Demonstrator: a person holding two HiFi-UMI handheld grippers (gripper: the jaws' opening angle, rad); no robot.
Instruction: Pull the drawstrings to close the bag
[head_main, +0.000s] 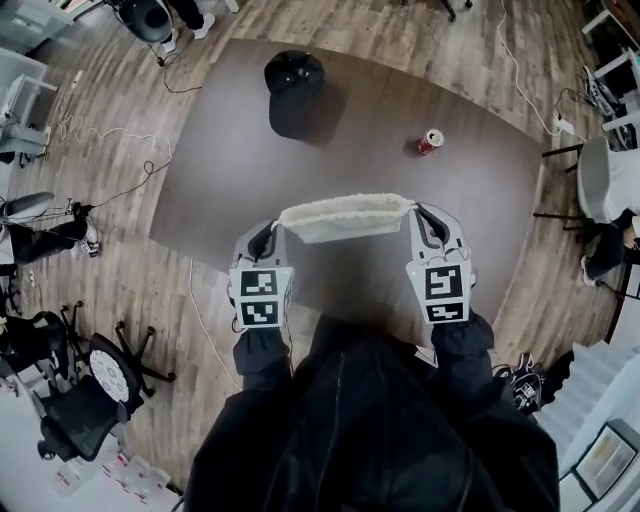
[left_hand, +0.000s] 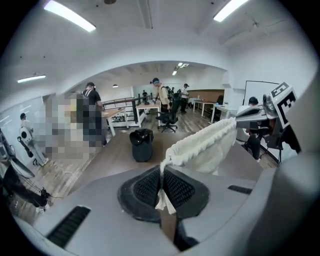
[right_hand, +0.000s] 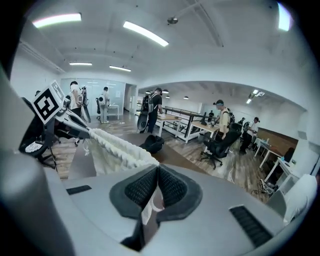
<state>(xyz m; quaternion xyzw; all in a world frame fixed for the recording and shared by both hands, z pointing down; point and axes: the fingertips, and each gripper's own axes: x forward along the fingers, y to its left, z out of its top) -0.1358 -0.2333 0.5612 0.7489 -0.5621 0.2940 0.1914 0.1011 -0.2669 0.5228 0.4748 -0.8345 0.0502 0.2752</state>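
A cream cloth drawstring bag (head_main: 345, 217) hangs stretched between my two grippers above the dark table (head_main: 230, 150), its gathered top pulled into a straight ruffled band. My left gripper (head_main: 274, 229) is shut on the left drawstring (left_hand: 161, 195), which runs between its black ribbed pads (left_hand: 149, 187); the bag (left_hand: 205, 150) stretches away to the right. My right gripper (head_main: 418, 211) is shut on the right drawstring (right_hand: 150, 202) in the same way, with the bag (right_hand: 117, 150) running off to the left toward the other gripper (right_hand: 75, 120).
A black cap (head_main: 293, 92) lies at the far side of the table and a red can (head_main: 429, 141) stands to the right. Office chairs (head_main: 90, 385), cables and desks surround the table on the wood floor. People stand in the background of both gripper views.
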